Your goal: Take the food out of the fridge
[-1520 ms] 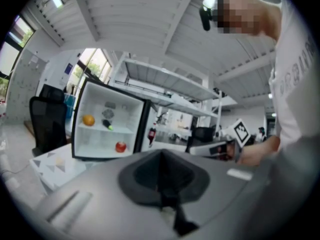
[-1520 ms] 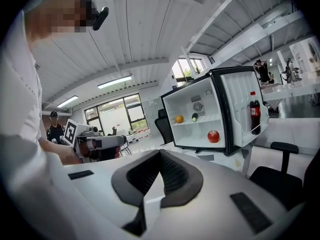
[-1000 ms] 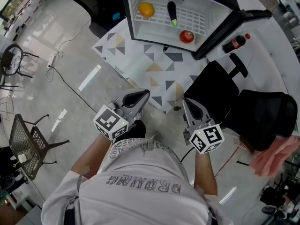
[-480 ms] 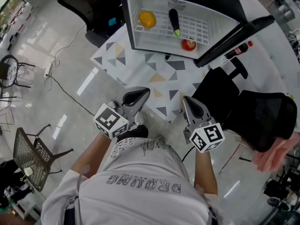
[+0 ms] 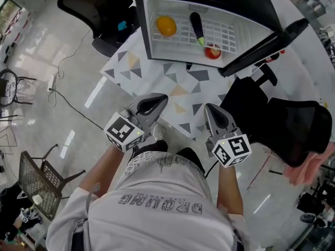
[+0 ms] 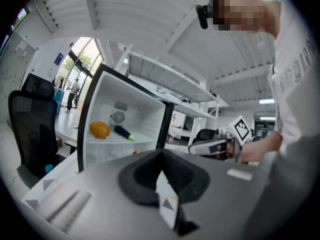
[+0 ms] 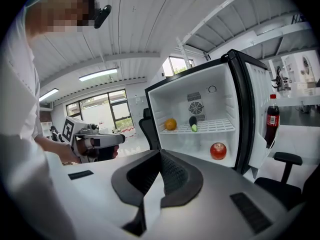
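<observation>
The small white fridge [image 5: 152, 35] stands with its door [image 5: 264, 43] swung out to the right. On its wire shelf lie an orange [image 5: 166, 26] and a dark eggplant with a green tip [image 5: 197, 27]; a red apple [image 5: 213, 52] sits on the level below. The right gripper view shows the same orange [image 7: 170, 124], eggplant [image 7: 193, 123] and apple [image 7: 218, 151]. My left gripper [image 5: 157, 99] and right gripper [image 5: 212, 109] are held side by side well short of the fridge, both shut and holding nothing. In the left gripper view the orange [image 6: 99, 129] shows ahead.
A cola bottle [image 7: 272, 118] stands in the door rack. A triangle-patterned mat [image 5: 172, 82] lies before the fridge. Black office chairs stand at the right [image 5: 282, 124] and far left [image 5: 94, 9]. A cable [image 5: 68, 88] and a metal chair [image 5: 36, 182] are on the left floor.
Both grippers, still shut, have moved forward with the person toward the fridge. The fridge and mat have slid lower and closer in the head view.
</observation>
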The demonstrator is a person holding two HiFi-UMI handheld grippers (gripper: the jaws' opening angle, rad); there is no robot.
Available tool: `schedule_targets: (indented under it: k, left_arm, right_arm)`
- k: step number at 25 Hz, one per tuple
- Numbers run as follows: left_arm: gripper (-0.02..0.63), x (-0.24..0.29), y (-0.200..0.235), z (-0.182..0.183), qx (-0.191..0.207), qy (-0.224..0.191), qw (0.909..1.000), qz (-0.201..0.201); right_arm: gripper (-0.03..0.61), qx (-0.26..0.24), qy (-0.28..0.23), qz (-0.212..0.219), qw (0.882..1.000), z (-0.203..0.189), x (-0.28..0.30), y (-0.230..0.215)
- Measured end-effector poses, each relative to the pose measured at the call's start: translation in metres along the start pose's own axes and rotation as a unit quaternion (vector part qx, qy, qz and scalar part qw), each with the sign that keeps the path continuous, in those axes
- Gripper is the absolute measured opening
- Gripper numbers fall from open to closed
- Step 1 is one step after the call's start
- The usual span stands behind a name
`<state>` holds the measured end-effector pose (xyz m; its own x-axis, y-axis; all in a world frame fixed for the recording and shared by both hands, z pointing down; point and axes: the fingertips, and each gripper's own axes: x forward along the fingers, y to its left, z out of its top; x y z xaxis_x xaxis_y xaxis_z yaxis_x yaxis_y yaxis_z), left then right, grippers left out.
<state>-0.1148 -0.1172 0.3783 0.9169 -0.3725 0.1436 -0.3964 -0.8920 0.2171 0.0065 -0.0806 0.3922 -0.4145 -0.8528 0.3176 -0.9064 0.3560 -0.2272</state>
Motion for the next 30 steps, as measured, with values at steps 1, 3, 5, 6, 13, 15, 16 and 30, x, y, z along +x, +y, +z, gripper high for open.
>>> schedule_targets:
  k: [1, 3, 5, 6, 13, 15, 16, 30]
  left_arm:
    - [0.005, 0.001, 0.003, -0.001, 0.000, 0.001, 1.0000, 0.000]
    - [0.006, 0.002, 0.009, -0.003, -0.002, 0.004, 1.0000, 0.001]
    - [0.006, 0.006, 0.013, -0.006, -0.005, 0.008, 1.0000, 0.002]
    - [0.006, 0.008, 0.015, -0.007, -0.006, 0.010, 0.9999, 0.001]
    - [0.005, 0.038, 0.019, -0.012, -0.001, 0.024, 0.9997, -0.002]
    - [0.005, 0.051, 0.019, -0.011, 0.004, 0.025, 0.9997, -0.002]
    - [0.006, 0.058, 0.019, -0.010, 0.006, 0.025, 0.9997, 0.000]
    - [0.008, 0.164, 0.033, -0.024, 0.041, 0.061, 0.9965, 0.040]
  right_arm:
    - [0.000, 0.000, 0.001, -0.002, 1.000, 0.000, 0.001, -0.001]
    - [-0.002, 0.001, 0.003, -0.005, 1.000, -0.001, 0.004, -0.005]
    - [0.000, 0.004, 0.005, -0.008, 1.000, -0.002, 0.006, -0.009]
    - [-0.001, 0.005, 0.006, -0.009, 1.000, -0.003, 0.007, -0.012]
    - [0.000, 0.013, -0.011, -0.006, 1.000, 0.009, 0.016, -0.033]
    - [0.000, 0.013, -0.019, -0.002, 1.000, 0.016, 0.017, -0.040]
    - [0.000, 0.012, -0.023, 0.002, 1.000, 0.019, 0.018, -0.044]
    - [0.000, 0.027, -0.033, 0.054, 0.998, 0.029, 0.018, -0.125]
